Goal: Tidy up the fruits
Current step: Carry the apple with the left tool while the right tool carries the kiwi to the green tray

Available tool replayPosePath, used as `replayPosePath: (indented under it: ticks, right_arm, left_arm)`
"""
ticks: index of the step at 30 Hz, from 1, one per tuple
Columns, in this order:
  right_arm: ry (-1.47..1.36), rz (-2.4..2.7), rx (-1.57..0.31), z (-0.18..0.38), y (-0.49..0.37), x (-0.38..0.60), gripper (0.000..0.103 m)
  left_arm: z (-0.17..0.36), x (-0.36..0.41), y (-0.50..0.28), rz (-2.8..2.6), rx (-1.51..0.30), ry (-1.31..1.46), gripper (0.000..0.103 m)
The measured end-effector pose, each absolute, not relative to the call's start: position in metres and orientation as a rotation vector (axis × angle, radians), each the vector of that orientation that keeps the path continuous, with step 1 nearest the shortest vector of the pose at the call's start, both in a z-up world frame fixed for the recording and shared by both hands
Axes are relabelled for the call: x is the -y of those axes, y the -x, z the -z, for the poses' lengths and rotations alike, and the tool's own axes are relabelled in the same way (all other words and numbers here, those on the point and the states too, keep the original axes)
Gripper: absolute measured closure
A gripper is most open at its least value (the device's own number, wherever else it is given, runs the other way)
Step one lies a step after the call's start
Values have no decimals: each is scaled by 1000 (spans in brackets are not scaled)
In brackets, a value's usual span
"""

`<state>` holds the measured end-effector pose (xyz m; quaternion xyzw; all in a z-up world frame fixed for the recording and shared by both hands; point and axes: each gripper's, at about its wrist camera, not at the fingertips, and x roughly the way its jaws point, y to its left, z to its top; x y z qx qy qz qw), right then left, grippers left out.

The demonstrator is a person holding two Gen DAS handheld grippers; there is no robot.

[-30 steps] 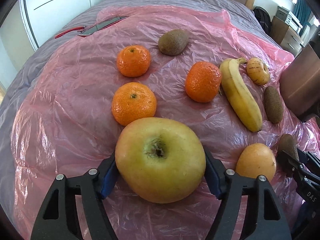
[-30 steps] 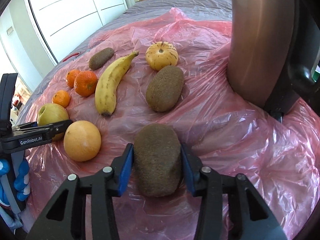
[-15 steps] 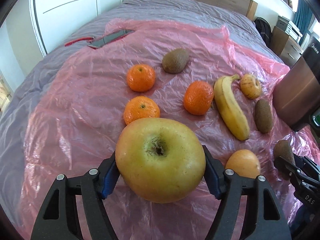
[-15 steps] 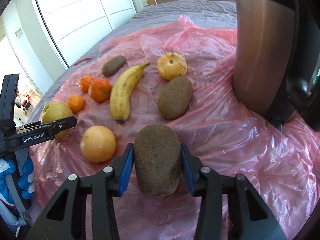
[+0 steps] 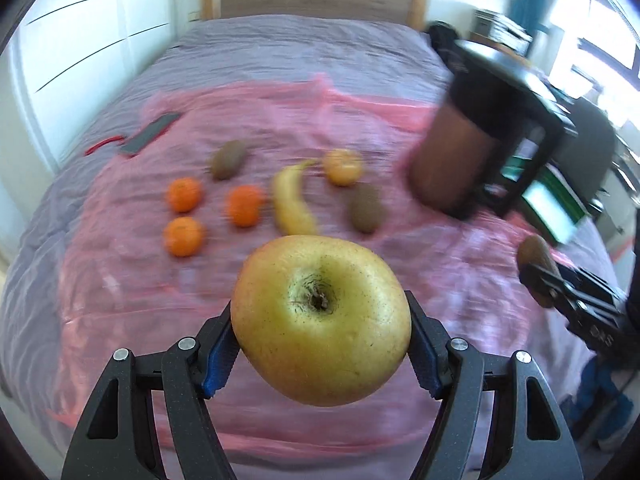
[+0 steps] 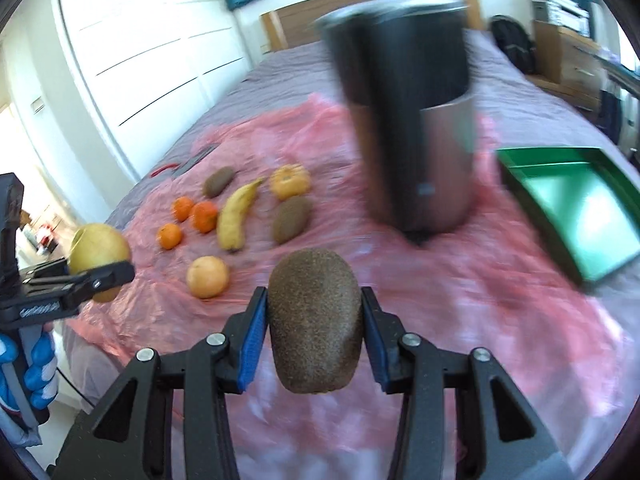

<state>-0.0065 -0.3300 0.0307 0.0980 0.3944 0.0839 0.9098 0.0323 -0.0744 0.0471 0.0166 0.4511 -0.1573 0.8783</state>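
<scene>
On the bed (image 5: 304, 44), covered by a pink plastic sheet (image 5: 120, 264), I have two fruits lifted clear of the surface. The apple (image 5: 320, 320) is the largest and heaviest item: firm, smooth-skinned, likely to bruise if squeezed hard, so I judge the correct hold to be across its widest girth, which is where the left hand-held gripper (image 5: 320, 344) clamps it between its blue pads (image 5: 218, 364), above the near edge of the sheet. The kiwi (image 6: 314, 320) is lighter, softer and fuzzy, giving good friction but little tolerance for pressure; the right hand-held gripper (image 6: 314, 336) is closed on its flanks at mid-length, also above the near edge. The green tray (image 6: 576, 216) at the right edge of the bed looks to me like the likely destination. Compared with one second ago, both grippers have risen and drawn back: the apple and kiwi no longer sit on the sheet, the banana (image 5: 292, 200), the mandarins (image 5: 183, 194) and the remaining kiwis (image 5: 366, 208) appear smaller and farther off, the tall canister (image 6: 412, 120) is now seen whole, and the tray has entered view. Both views are motion-blurred.
</scene>
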Motion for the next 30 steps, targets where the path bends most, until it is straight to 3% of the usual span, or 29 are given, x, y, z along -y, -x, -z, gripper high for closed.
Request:
replayPosePath:
  ticks: [7, 15, 22, 30]
  right_arm:
    - [-203, 68, -739, -62, 36, 454, 73]
    - [-219, 209, -697, -62, 11, 567, 73]
    - [-246, 286, -710, -29, -56, 644, 73]
    - [-277, 384, -806, 13, -124, 708, 73]
  left_arm:
    - [-81, 220, -14, 623, -908, -106, 35]
    - [-97, 368, -40, 741, -865, -170, 35]
    - [-66, 473, -97, 702, -876, -241, 35]
    - [-7, 505, -151, 605, -955, -252, 35]
